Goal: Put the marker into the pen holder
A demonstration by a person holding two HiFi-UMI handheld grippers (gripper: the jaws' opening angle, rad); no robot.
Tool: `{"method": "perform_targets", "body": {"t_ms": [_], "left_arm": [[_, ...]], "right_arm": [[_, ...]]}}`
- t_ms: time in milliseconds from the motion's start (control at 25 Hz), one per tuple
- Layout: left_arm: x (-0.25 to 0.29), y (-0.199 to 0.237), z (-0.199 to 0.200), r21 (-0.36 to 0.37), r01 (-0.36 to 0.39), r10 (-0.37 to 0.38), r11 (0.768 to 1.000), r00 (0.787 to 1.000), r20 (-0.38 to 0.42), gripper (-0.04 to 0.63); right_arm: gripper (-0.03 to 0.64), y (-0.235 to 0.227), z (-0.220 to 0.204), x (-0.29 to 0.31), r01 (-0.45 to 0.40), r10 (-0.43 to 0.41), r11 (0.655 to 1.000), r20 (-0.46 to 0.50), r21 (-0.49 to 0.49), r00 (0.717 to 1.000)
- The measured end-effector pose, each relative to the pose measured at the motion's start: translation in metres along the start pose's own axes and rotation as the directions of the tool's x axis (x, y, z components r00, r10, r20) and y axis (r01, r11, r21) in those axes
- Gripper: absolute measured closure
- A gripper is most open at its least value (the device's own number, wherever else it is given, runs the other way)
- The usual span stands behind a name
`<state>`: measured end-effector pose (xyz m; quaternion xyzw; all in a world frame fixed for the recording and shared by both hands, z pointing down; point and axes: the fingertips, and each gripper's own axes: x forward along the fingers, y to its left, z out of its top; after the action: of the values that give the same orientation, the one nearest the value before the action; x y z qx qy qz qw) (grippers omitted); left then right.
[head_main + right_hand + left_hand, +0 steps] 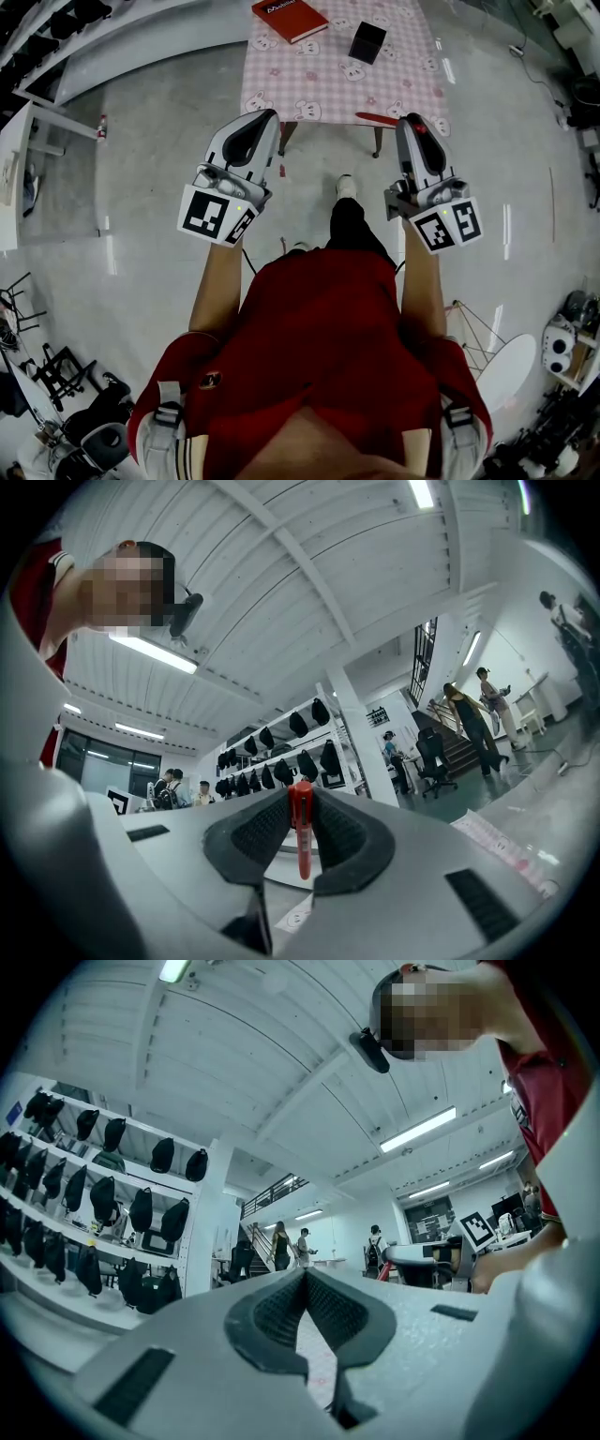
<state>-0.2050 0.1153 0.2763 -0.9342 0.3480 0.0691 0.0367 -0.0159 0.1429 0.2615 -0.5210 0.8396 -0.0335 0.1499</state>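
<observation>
My right gripper [300, 803] is shut on a red marker [300, 829], which stands upright between the dark pads and pokes out above them. In the head view this gripper [413, 122] is held up in front of the table's near edge, with a bit of red at its tip. The pen holder [367, 41] is a black square box standing on the far part of the table. My left gripper [263, 115] is raised beside it at the table's left front. In the left gripper view its pads [281, 1309] meet at the tips with nothing between them.
The small table [319, 89] has a pink checked cloth with rabbit prints, and a red book [289, 19] lies at its far side. A red stick-like shape [375, 118] shows at the table's front edge. People, a staircase and shelves of black bags show around the room.
</observation>
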Motion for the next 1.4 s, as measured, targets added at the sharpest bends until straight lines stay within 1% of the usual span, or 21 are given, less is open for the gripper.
{"method": "perform_targets", "body": {"t_ms": [200,360,560,800,960,1160,1400], "left_arm": [[0.037,0.017,-0.012,0.014,-0.012,0.012,1.000,1.000,-0.012,0.589],[0.083,0.037,-0.022,0.023,-0.033,0.033,0.999,0.999,-0.019,0.589],[0.154,0.056,-0.037,0.019,-0.054,0.055,0.998,0.998,-0.016,0.589],[0.226,0.075,-0.057,0.018,-0.094,0.094,0.995,0.995,-0.031,0.589],[0.260,0.089,-0.067,0.022,-0.121,0.121,0.992,0.992,-0.038,0.589],[0.299,0.101,-0.080,0.024,-0.147,0.148,0.989,0.988,-0.042,0.589],[0.329,0.108,-0.093,0.019,-0.162,0.163,0.987,0.985,-0.054,0.589]], "right_arm": [[0.551,-0.038,-0.005,0.028,-0.010,0.010,1.000,0.004,-0.007,1.000],[0.551,-0.079,-0.006,0.061,-0.033,0.033,0.999,-0.005,-0.031,0.999],[0.551,-0.143,-0.008,0.100,-0.058,0.055,0.995,-0.037,-0.081,0.998],[0.551,-0.220,-0.012,0.140,-0.082,0.076,0.993,-0.075,-0.081,0.994],[0.551,-0.253,-0.014,0.166,-0.108,0.099,0.990,-0.092,-0.092,0.991],[0.551,-0.292,-0.028,0.193,-0.132,0.119,0.986,-0.125,-0.102,0.985],[0.551,-0.320,-0.047,0.216,-0.157,0.138,0.982,-0.175,-0.100,0.975]]}}
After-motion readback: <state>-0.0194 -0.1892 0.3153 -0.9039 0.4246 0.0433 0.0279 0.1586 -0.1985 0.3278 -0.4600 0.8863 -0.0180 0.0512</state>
